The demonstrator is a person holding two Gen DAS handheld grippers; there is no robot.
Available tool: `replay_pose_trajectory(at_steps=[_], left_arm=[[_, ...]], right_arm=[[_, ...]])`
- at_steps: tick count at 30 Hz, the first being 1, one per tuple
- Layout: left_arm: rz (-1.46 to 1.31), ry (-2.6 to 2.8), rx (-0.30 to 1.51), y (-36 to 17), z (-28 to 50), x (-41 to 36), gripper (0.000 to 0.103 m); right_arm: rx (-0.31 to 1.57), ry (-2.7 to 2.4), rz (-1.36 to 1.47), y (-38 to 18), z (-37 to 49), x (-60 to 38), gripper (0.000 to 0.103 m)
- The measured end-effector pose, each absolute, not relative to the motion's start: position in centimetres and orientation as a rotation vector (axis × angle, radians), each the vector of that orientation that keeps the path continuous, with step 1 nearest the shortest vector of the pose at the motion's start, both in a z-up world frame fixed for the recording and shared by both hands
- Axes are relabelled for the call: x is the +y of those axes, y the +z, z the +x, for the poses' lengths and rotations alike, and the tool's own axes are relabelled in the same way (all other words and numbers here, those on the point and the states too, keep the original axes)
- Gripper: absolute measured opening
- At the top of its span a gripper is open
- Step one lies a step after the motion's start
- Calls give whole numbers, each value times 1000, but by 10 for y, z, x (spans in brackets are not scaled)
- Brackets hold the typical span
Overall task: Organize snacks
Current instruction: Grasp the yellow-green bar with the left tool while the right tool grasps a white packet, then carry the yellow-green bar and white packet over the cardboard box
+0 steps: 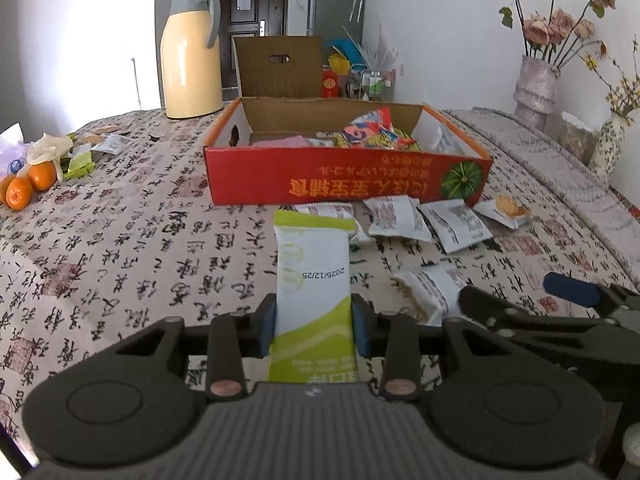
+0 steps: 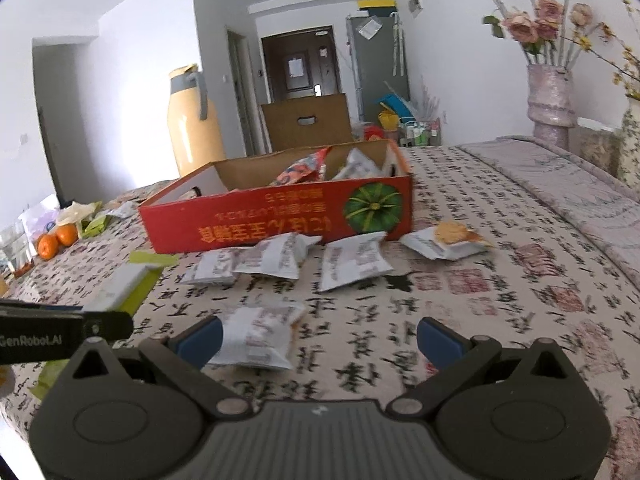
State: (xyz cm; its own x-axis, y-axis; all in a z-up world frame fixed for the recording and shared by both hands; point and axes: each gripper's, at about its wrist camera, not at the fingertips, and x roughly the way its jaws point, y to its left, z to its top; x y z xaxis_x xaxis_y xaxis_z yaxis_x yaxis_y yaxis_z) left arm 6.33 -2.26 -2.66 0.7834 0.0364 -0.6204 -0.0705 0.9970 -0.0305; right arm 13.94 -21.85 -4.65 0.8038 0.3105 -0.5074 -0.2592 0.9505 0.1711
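Observation:
My left gripper (image 1: 314, 326) is shut on a green and white snack packet (image 1: 314, 276), which it holds above the patterned tablecloth, pointing toward the red cardboard box (image 1: 348, 182). The box holds several snack bags (image 1: 376, 132). White snack packets (image 1: 394, 218) lie on the cloth in front of the box. In the right wrist view my right gripper (image 2: 318, 338) stands open low over the cloth, with one white packet (image 2: 260, 336) lying beside its left finger. The held green packet (image 2: 124, 284) and the left gripper show at that view's left edge. More white packets (image 2: 352, 262) lie before the box (image 2: 280, 224).
A yellow thermos jug (image 1: 190, 60) stands behind the box at the left. Oranges (image 1: 30, 186) and wrappers lie at the far left edge of the table. Vases with flowers (image 1: 536, 84) stand at the right by the wall. A brown carton (image 1: 280, 66) stands behind the box.

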Motion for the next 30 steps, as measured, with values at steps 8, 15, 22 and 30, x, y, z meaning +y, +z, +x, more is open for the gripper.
replay_pose_trajectory(at_steps=[8, 15, 22, 30], left_arm=[[-80, 58, 645, -21, 71, -4, 38], [-92, 45, 641, -20, 78, 4, 38], [-93, 37, 630, -16, 86, 5, 38], [-81, 34, 616, -10, 95, 3, 38]], right_arm=[[590, 288, 60, -46, 159, -188, 102], [646, 289, 11, -56, 167, -169, 81], [641, 301, -14, -56, 164, -169, 40], [608, 313, -18, -48, 164, -169, 40]])
